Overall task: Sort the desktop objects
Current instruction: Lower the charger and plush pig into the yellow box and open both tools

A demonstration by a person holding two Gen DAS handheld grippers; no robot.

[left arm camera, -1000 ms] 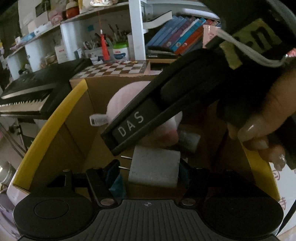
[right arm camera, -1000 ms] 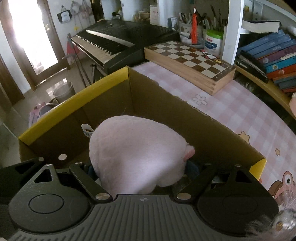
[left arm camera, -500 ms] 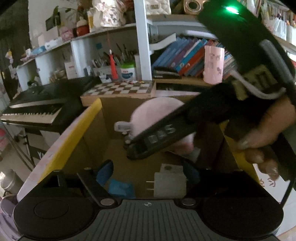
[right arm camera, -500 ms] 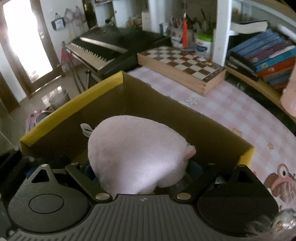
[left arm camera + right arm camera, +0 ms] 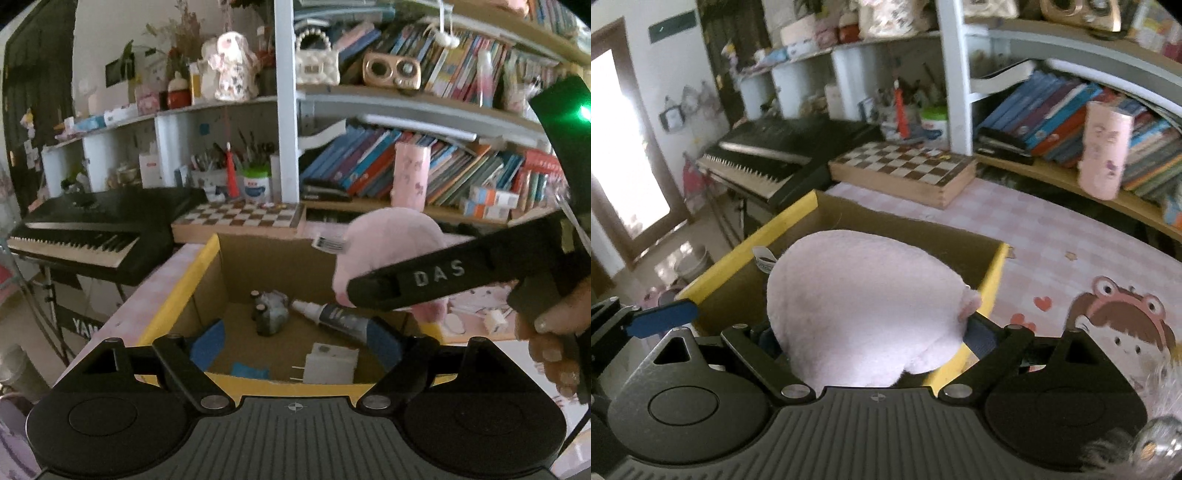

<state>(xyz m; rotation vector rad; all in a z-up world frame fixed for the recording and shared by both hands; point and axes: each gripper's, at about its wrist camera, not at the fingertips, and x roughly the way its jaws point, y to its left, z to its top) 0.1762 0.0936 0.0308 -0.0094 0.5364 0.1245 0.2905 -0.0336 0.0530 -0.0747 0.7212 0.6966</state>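
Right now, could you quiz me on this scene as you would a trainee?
1. True or false: the right tool grips the pink plush toy.
2. Which lies in the cardboard box? A) white plug adapter B) chessboard C) keyboard
3. Fill in: the left tool is ____.

Key: 1 true; 2 A; 3 open, holding nothing.

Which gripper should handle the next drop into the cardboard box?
Right. The right gripper is shut on the pink plush toy, which hangs above the cardboard box; opening it would likely drop the toy in. The left gripper is open and empty, its white charger plug already inside.
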